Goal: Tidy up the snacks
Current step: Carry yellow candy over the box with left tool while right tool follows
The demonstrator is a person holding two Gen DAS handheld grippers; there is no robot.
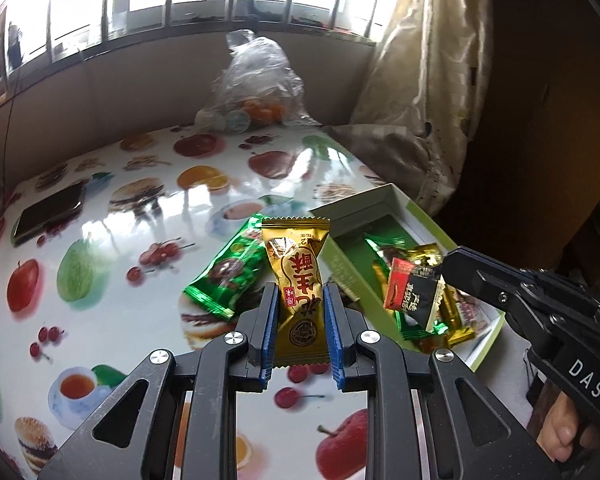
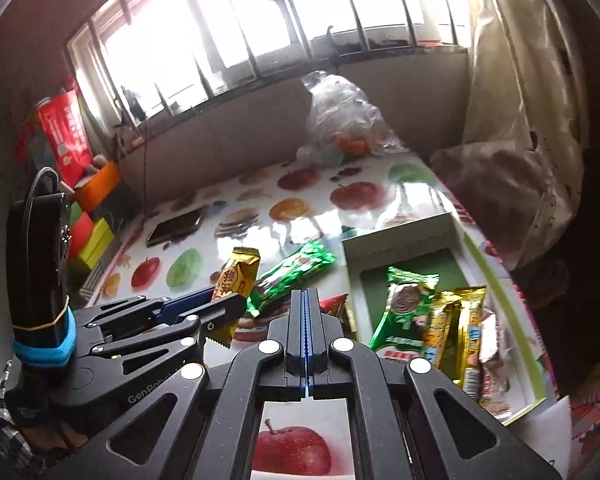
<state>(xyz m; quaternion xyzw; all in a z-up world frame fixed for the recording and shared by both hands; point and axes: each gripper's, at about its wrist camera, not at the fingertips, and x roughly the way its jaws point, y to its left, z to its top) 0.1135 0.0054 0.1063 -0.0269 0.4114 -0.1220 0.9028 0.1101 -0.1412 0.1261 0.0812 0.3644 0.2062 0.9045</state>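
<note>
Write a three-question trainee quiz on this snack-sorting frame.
1. True or false: the left claw is shut on the gold foil snack packet.
2. The green foil snack packet behind it lies: A) on the fruit-print tabletop; B) in a box; C) on the windowsill.
3. What flat dark device lies at the table's far left?

Key: 1 true; 2 A; 3 a black smartphone.

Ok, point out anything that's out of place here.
One green packet lies loose on the tablecloth, outside the box that holds the other snacks. The left gripper grips a gold packet, also not boxed yet. Nothing looks spilled or torn.
</note>
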